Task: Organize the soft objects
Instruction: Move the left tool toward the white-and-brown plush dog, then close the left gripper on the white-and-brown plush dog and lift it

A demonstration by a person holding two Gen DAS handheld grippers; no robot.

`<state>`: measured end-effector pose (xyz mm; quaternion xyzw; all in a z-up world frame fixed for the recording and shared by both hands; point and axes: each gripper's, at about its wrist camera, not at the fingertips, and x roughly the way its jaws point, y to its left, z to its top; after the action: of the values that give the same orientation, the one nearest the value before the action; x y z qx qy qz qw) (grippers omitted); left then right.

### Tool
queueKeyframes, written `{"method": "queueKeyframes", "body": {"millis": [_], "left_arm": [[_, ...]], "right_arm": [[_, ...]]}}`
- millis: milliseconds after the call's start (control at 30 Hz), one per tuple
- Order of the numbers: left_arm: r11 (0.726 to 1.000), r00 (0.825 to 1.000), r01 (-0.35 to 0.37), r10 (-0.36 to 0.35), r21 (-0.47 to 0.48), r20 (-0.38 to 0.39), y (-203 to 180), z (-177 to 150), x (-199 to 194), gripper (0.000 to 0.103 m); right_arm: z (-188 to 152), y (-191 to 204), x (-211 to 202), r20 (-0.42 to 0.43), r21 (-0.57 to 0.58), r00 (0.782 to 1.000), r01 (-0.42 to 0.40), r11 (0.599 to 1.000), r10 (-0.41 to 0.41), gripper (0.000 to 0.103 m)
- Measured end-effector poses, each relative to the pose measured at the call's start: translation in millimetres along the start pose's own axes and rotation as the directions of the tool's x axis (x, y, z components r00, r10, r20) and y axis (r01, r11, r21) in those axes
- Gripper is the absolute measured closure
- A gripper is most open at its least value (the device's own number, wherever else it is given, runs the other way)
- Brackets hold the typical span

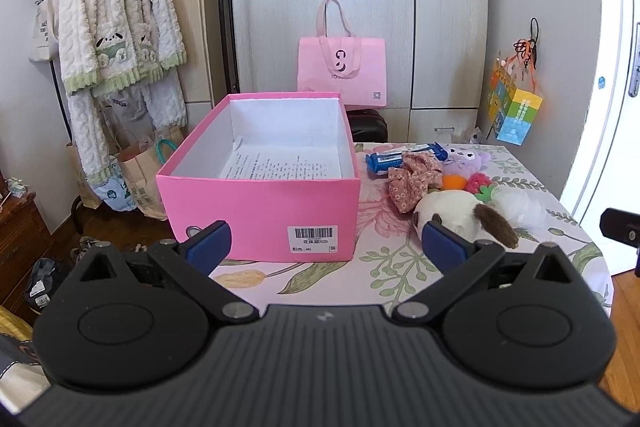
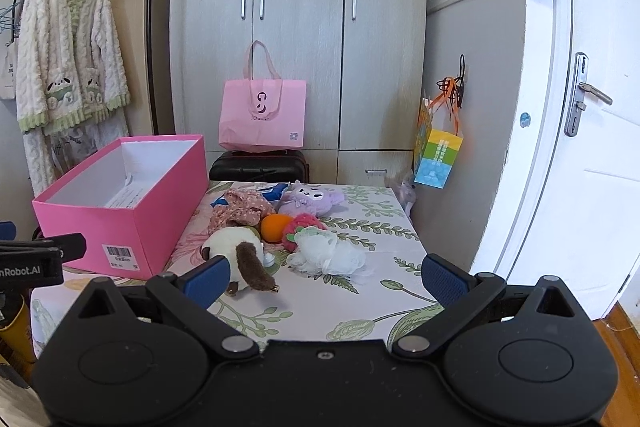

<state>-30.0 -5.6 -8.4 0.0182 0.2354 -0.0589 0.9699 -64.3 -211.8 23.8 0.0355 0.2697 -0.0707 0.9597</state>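
**Pile of plushies next to an open pink box**

Floral tablecloth (image 2: 360, 291) with green leaves and pink blooms covers the table, and grey wardrobe doors (image 2: 300, 27) fill the background, with a pink tote bag (image 2: 262, 119) propped in front of them on a dark suitcase (image 2: 260, 165).

So the soft stuff sits in a loose heap on the right half of the table, just beside the box. Nearest is a cream plush (image 2: 232, 239) with a shaggy brown ear or tail flopped over it. Right of that lies a frilly white mesh thing (image 2: 328, 257), puffy and see-through at the edges. Behind those, touching each other: a smooth orange ball (image 2: 274, 227), a nubby pink-red strawberry plush (image 2: 302, 227) and a lilac plush (image 2: 308, 203) with a little bow. A crumpled floral fabric piece (image 2: 240, 211) is bunched up at the heap's left, and a glossy blue packet (image 1: 404, 155) pokes out at the far side.

The pink cardboard box (image 1: 260, 211) is on the left, lid off, white inside, with a printed sheet lying on its bottom and a barcode sticker on the near wall.

Left gripper (image 1: 326, 247) is spread wide, hovering near the box's front with nothing in it. Right gripper (image 2: 326, 277) is spread wide too, empty, with its left blue pad just in front of the cream plush, though I can't tell if it touches.
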Motion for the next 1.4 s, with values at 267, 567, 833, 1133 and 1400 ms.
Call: {"method": "queueKeyframes", "body": {"millis": [267, 567, 833, 1133, 1400], "left_arm": [[1.000, 1.000, 0.016, -0.016, -0.002, -0.008, 1, -3, 0, 0.000], [1.000, 0.999, 0.023, -0.024, -0.004, -0.023, 1, -2, 2, 0.000], [1.000, 1.000, 0.012, -0.011, -0.028, 0.016, 4, 2, -5, 0.000], [1.000, 1.000, 0.011, -0.011, -0.002, 0.026, -16, 8, 16, 0.002], [0.985, 0.983, 0.167, -0.169, -0.040, -0.068, -34, 1, 62, 0.004]], "right_arm": [[-2, 2, 0, 0.001, -0.009, 1.000, 0.003, 1.000, -0.003, 0.000], [-2, 1, 0, 0.001, -0.015, 1.000, 0.008, 1.000, -0.008, 0.000], [4, -9, -5, 0.032, 0.000, 0.999, -0.005, 1.000, 0.005, 0.000], [-11, -22, 8, 0.122, -0.025, 0.960, -0.250, 0.968, 0.251, 0.000], [-35, -21, 65, 0.072, -0.065, 0.927, -0.364, 0.929, 0.368, 0.000]]}}
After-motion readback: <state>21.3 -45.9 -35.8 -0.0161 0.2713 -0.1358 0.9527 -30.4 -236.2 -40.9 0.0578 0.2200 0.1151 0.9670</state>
